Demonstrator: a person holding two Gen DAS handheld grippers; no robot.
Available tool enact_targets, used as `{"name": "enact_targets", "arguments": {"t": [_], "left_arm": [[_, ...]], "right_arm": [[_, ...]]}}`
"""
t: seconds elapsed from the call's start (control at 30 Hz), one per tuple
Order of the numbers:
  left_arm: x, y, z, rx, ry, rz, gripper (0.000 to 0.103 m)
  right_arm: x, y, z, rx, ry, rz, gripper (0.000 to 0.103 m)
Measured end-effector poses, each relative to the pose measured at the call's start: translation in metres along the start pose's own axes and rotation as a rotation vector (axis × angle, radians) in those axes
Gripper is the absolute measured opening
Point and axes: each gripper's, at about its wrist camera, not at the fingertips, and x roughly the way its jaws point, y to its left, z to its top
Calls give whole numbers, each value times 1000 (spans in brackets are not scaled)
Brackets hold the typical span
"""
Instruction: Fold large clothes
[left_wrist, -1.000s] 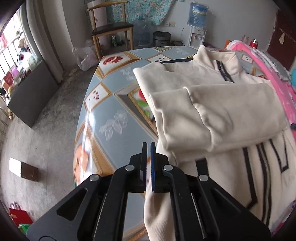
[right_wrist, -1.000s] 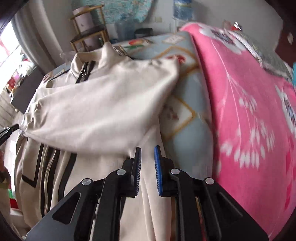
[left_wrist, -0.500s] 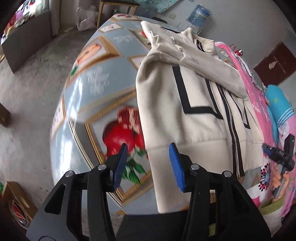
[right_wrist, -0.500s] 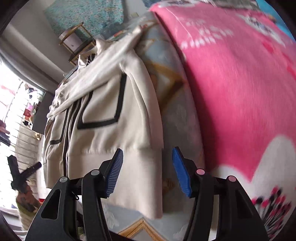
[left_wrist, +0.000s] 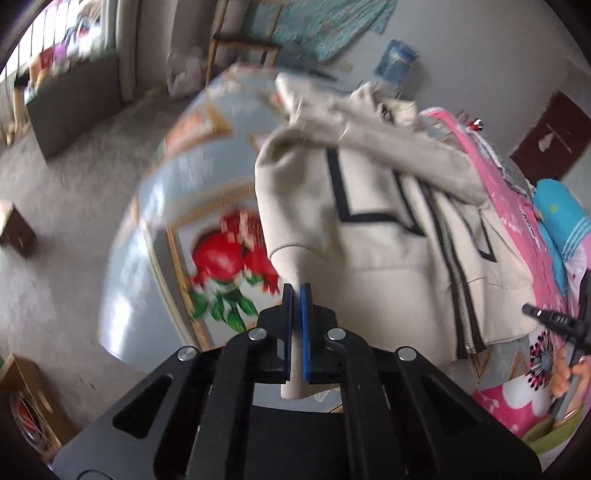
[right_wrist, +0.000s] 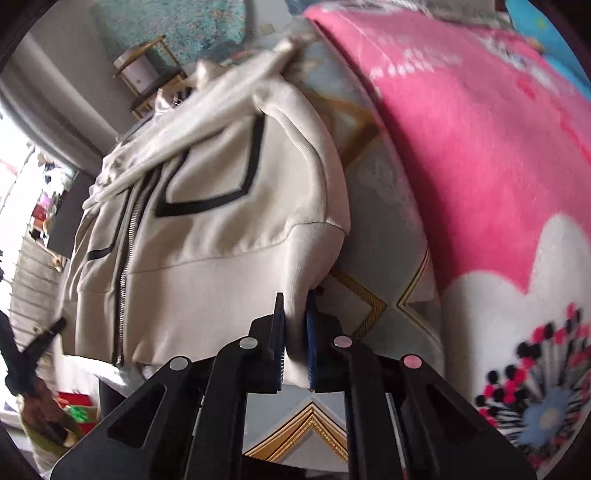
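Observation:
A cream zip jacket (left_wrist: 373, 243) with black trim lies on a table with a pale blue flowered cloth (left_wrist: 177, 206), its sleeves folded across the chest. My left gripper (left_wrist: 296, 295) is shut on the jacket's bottom hem at its left corner and lifts it. In the right wrist view my right gripper (right_wrist: 295, 306) is shut on the hem at the right corner of the jacket (right_wrist: 207, 229). The hem band hangs between each pair of blue pads.
A pink flowered blanket (right_wrist: 480, 155) lies along the right side of the table. A grey floor (left_wrist: 66, 206), a wooden chair (left_wrist: 240, 48) and a water bottle (left_wrist: 395, 66) are beyond the table's far end. The other gripper's tip (left_wrist: 554, 317) shows at the right.
Both grippers were open at the jacket's bottom hem half a second ago. Now both have shut on the hem corners and the hem is lifted off the table.

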Motion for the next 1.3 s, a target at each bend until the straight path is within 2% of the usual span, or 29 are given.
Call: {"name": "enact_targets", "arguments": {"t": [0.03,0.1,0.17,0.23,0.3,0.37,0.47,0.57,0.63,0.7,0.77,0.83,0.9,0.93,1.0,1.1,1.2,1.3], "left_arm": [[-21,-1,7,24,-35,-13,3],[-49,1,15,27,-58,-56,3],[-62,4,15,47,-58,-31,3],[-51,15,6,46,3,3,3],[-24,31,-11,-2,104,5,3],[-8,41,-24,-23,154,19,3],[-29,36,-18,-8,102,-8,3],[-42,26,-10,41,74,21,4],[-26,29,-15,53,139,48,6],[-6,42,-25,44,230,115,8],[-7,54,-29,21,247,134,10],[-20,65,-25,11,215,146,20],[-32,69,-10,33,157,174,37],[-37,69,1,49,128,190,42],[-41,66,32,78,73,211,58],[-36,50,90,106,14,170,71],[-12,23,150,135,1,98,78],[29,-10,210,168,6,71,78]], "right_arm": [[-15,4,3,-14,-28,8,8],[-50,13,5,-48,-85,14,8],[-63,16,0,-62,-97,-1,8],[-55,9,-10,-31,-40,2,8],[-23,-5,-30,23,77,-1,8],[-1,-18,-45,75,157,9,8],[-24,-12,-41,68,91,51,8],[-37,-11,-31,44,63,51,9],[-14,-21,-37,62,136,29,12],[8,-39,-46,114,235,-21,13],[5,-52,-50,158,237,15,15],[-10,-57,-41,166,189,2,28],[-25,-54,-21,136,125,-55,33],[-30,-52,-12,121,100,-68,35],[-42,-34,20,68,31,-59,39],[-50,1,72,-35,-61,-37,48],[-44,38,125,-118,-122,36,55],[-18,74,184,-156,-135,78,56]]}}
